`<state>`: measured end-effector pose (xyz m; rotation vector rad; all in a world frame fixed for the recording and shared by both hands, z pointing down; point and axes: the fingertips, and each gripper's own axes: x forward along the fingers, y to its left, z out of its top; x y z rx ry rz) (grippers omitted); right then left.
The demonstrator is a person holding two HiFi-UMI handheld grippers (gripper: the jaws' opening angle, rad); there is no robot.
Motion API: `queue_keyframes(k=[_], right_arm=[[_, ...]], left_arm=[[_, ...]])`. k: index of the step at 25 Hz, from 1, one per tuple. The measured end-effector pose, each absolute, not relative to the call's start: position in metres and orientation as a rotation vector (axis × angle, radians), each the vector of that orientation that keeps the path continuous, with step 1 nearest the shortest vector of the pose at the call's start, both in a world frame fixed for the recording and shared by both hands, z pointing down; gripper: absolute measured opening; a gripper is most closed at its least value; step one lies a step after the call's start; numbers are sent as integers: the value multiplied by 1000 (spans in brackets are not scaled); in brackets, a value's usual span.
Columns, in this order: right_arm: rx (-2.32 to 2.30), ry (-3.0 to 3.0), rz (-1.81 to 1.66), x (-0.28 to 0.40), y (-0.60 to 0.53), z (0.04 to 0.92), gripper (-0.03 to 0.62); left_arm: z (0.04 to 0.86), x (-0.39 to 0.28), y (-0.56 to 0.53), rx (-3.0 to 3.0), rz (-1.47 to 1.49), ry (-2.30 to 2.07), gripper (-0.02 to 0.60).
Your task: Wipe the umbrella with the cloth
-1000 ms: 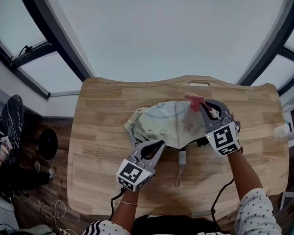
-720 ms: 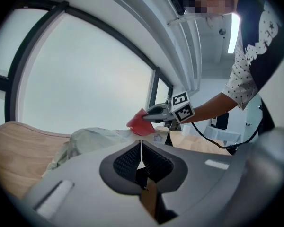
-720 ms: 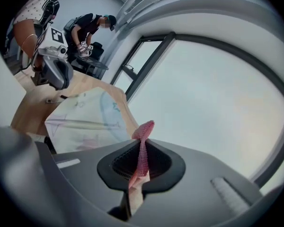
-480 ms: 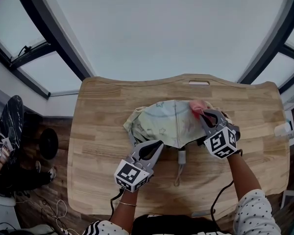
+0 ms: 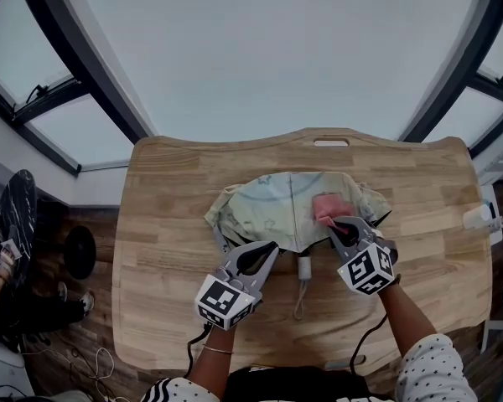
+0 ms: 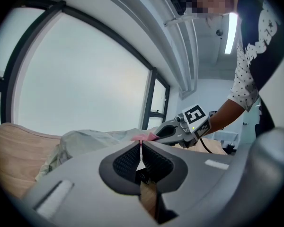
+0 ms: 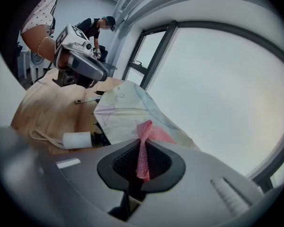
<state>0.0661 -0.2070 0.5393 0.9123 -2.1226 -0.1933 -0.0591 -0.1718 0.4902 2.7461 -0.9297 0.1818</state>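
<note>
The right gripper (image 7: pixel 141 163) has its jaws pinched tight on a strip of pink cloth (image 7: pixel 143 143), and the free end of that cloth lies pressed on the right half of the umbrella (image 5: pixel 272 208), close to its near edge. The left gripper (image 5: pixel 271 247) is closed on nothing at all, its tips at the near rim of the canopy just left of the white handle (image 5: pixel 303 267); whether it actually bears on the fabric I can't tell from here. The umbrella lies collapsed and crumpled in the middle of the wooden table (image 5: pixel 172 258), handle towards the person, with a strap (image 5: pixel 299 305) trailing off it. To my eye the wiping is under way, with the cloth down on the canopy. The next move calls for dragging it across the pale fabric with steady pressure while the other gripper keeps the umbrella from sliding. As for writing, nothing is readable: only black-and-white square markers on the gripper cubes and faint star doodles on the canopy
</note>
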Motion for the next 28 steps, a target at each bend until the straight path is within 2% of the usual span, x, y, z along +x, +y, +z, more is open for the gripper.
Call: queue_keyframes(k=[11,20,28], right_arm=[[805,-2231,-103,33,-149,547,26],[1274,-2335,-99,95,-178,444,26],[1607,-2233,-120,183,-176,396,26]], left_arm=[[474,-45,-171,2776,156,-897,-5],[470,-22,-172,2818,160,-840,-5],[456,42,-187,2844,150,-818,131]])
